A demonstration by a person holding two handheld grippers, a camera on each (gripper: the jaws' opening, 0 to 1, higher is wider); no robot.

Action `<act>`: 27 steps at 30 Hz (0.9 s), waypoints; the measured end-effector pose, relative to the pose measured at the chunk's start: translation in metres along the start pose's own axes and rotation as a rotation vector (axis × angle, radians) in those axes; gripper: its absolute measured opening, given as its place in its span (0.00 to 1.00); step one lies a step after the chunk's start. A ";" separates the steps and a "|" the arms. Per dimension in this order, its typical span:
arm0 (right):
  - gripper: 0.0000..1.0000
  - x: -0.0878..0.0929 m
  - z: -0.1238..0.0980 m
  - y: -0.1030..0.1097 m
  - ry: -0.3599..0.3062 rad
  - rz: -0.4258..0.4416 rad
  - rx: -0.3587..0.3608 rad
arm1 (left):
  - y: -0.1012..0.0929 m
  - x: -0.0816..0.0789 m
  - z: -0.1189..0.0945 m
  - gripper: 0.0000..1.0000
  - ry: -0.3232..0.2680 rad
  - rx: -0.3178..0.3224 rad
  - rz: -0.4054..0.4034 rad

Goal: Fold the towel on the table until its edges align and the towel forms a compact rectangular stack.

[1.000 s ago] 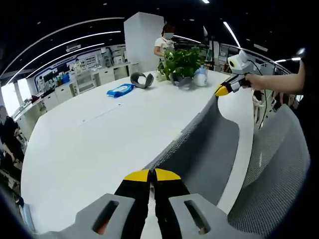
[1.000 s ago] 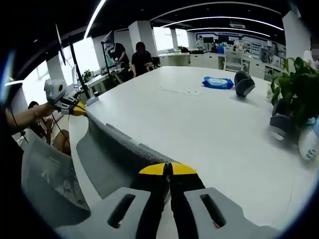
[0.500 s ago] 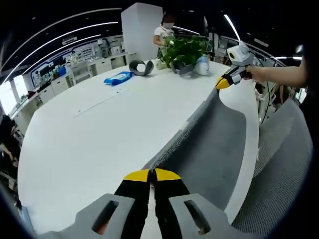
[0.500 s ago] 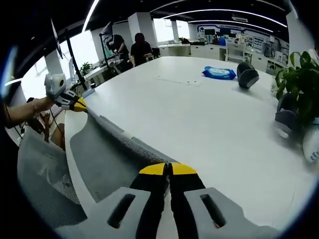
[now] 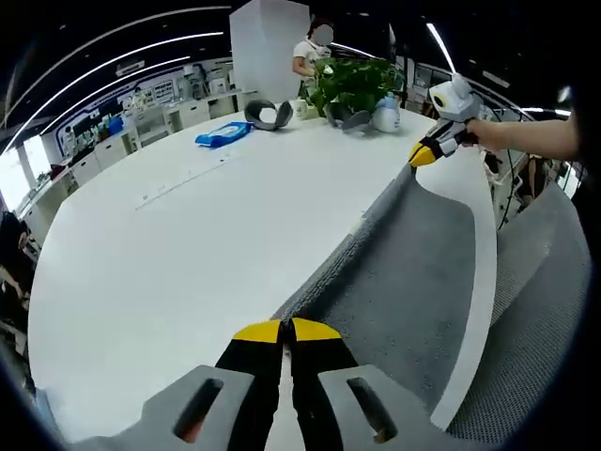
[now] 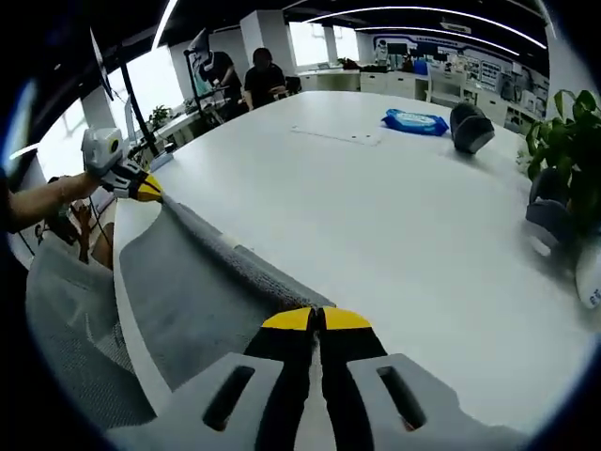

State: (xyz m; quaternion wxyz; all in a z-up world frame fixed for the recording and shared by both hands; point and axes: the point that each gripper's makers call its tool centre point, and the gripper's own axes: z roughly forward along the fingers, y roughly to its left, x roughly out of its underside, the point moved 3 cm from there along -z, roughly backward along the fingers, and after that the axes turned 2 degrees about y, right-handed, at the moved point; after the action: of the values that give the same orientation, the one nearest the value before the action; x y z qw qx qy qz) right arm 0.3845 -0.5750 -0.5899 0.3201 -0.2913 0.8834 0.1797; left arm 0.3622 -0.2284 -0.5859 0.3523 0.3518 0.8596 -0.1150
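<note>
In the left gripper view, the left gripper (image 5: 286,330) with yellow-tipped black jaws rises from the bottom edge, its jaws pressed together on one end of the grey textured towel (image 5: 404,272). From there the towel's gathered edge runs up and rightward across the white round table (image 5: 188,244) to the right gripper (image 5: 420,156), which pinches the far end beside the table's rim. The cloth between them sags over the table's near edge.

In the right gripper view, the left gripper (image 6: 148,192) grips the towel (image 6: 188,291) at the left. The towel stretches rightward to the right gripper (image 6: 316,321), whose jaws are closed on it. A blue wipes packet (image 6: 414,121) lies well beyond on the table (image 6: 394,216).
</note>
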 end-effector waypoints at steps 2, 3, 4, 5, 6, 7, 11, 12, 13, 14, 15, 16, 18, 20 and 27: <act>0.00 0.001 0.002 -0.001 0.003 -0.004 0.003 | 0.001 0.001 0.003 0.02 0.009 -0.006 0.009; 0.00 0.001 0.003 -0.002 0.008 -0.009 0.005 | 0.002 0.001 0.004 0.02 0.011 -0.006 0.010; 0.00 0.001 0.004 -0.002 0.013 -0.012 0.006 | 0.002 0.001 0.005 0.02 0.015 -0.008 0.010; 0.00 0.001 0.005 -0.003 0.015 -0.015 0.009 | 0.003 0.001 0.006 0.02 0.016 -0.008 0.011; 0.00 0.000 0.006 -0.003 0.017 -0.018 0.011 | 0.005 0.002 0.008 0.02 0.020 -0.009 0.010; 0.00 0.000 0.007 -0.004 0.021 -0.021 0.011 | 0.005 0.002 0.009 0.02 0.024 -0.009 0.009; 0.00 0.000 0.015 -0.008 0.041 -0.028 0.015 | 0.007 0.005 0.014 0.02 0.040 -0.008 0.006; 0.00 0.001 0.016 -0.008 0.045 -0.029 0.016 | 0.007 0.005 0.015 0.02 0.043 -0.008 0.005; 0.00 0.001 0.017 -0.009 0.047 -0.030 0.017 | 0.007 0.005 0.015 0.02 0.046 -0.007 0.005; 0.00 0.001 0.018 -0.009 0.052 -0.032 0.017 | 0.008 0.006 0.017 0.02 0.050 -0.007 0.006; 0.00 0.001 0.019 -0.009 0.055 -0.035 0.017 | 0.008 0.007 0.017 0.02 0.052 -0.006 0.007; 0.00 0.001 0.020 -0.010 0.059 -0.039 0.018 | 0.009 0.008 0.019 0.02 0.057 -0.005 0.009; 0.00 0.002 0.024 -0.012 0.071 -0.047 0.018 | 0.009 0.009 0.021 0.02 0.062 -0.003 0.009; 0.00 0.003 0.027 -0.013 0.082 -0.049 0.019 | 0.010 0.010 0.023 0.02 0.067 -0.003 0.007; 0.00 0.006 0.035 -0.014 0.114 -0.072 0.027 | 0.011 0.015 0.029 0.02 0.089 -0.008 0.002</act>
State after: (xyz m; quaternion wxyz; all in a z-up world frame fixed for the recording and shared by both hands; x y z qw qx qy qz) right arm 0.4055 -0.5706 -0.6217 0.2796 -0.3284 0.8914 0.1393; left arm 0.3773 -0.2261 -0.6170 0.3155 0.3561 0.8744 -0.0953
